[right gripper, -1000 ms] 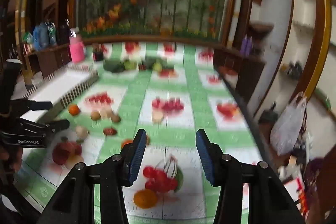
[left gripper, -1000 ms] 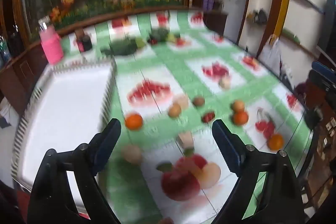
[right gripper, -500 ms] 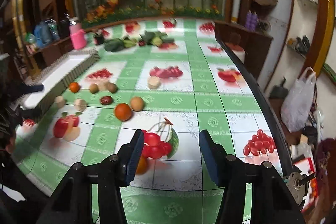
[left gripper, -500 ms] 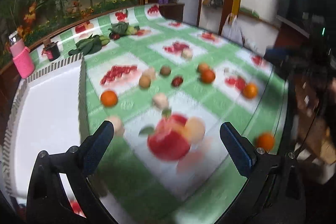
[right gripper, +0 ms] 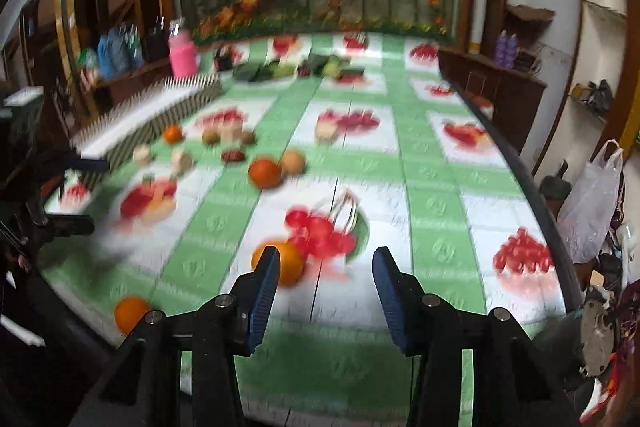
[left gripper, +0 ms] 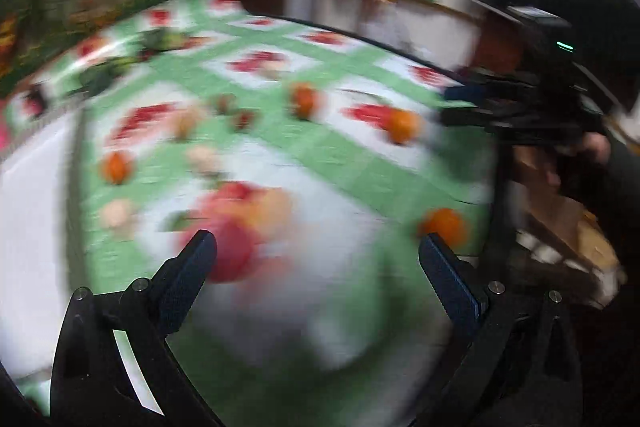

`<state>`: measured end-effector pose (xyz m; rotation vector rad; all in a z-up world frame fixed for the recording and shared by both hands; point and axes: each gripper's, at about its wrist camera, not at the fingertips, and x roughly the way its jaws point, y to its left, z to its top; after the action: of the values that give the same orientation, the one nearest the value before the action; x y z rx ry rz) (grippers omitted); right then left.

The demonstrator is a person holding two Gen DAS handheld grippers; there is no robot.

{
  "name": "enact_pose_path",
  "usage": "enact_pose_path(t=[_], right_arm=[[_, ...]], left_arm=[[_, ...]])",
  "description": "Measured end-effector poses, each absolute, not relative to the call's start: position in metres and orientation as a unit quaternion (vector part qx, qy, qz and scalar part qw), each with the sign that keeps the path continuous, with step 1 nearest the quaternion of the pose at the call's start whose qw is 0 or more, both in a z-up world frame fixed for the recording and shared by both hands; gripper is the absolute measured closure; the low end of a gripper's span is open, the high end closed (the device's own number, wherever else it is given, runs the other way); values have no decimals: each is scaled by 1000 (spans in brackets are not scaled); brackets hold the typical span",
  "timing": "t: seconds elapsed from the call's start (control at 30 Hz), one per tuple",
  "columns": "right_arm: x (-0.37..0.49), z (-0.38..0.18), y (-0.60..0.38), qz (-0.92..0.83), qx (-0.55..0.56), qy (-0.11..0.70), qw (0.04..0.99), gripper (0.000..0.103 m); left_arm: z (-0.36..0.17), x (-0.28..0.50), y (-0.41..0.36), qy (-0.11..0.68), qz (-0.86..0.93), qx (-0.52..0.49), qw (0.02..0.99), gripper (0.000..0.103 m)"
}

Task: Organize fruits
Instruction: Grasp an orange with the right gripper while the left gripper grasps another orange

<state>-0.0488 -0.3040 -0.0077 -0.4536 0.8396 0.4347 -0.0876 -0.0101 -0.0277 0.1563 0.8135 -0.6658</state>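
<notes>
Both grippers hung over the fruit-print tablecloth [right gripper: 436,187] with nothing between their fingers. Left gripper [left gripper: 316,251] was tilted steeply down toward the cloth, its jaws spread as wide as they went, having just been opening, and only the blurred printed apple lay in the gap. Right gripper [right gripper: 325,269] pointed forward and slightly down along the table, jaws parted and unloaded; an orange [right gripper: 286,263] sat on the cloth just behind its left finger, not gripped.

Loose fruit was scattered on the cloth. From the right wrist a second orange [right gripper: 132,313] lay near the front table edge, a darker orange [right gripper: 264,173] touched a tan round fruit [right gripper: 294,163] further on, and a cluster of small fruits [right gripper: 228,139] sat beside the white tray [right gripper: 120,137] with its ribbed rim on the left. That view alone showed a pink bottle [right gripper: 182,55] beyond the tray, leafy greens [right gripper: 280,69] at the far end and a plastic bag [right gripper: 592,203] off the table to the right.

Left wrist footage was heavily smeared, so fruit kinds there were probably oranges and pale round pieces at best. It showed the tray's flat white floor [left gripper: 36,219] and an orange [left gripper: 444,225] close to the table edge beside its right finger
</notes>
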Motion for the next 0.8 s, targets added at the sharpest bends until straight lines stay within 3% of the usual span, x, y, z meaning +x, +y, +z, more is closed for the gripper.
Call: enact_pose_path(t=[0.23,0.37,0.6,0.8], right_arm=[[-52,-16,-284,218,-214,399,864,56],[-54,-3,-298,228,-207,398,864,56],[-51,-1,-303,239,-201,399,862,56],[-44,-3,-302,258,-198,394,860,56]], left_arm=[[-21,-101,-64,388,-436,103,806,2],[-28,-90,-78,406,-433,107,798,14],[-39,-82,-83,432,-431,100,786,44],[-39,-84,-73,433,-425,86,790,56]])
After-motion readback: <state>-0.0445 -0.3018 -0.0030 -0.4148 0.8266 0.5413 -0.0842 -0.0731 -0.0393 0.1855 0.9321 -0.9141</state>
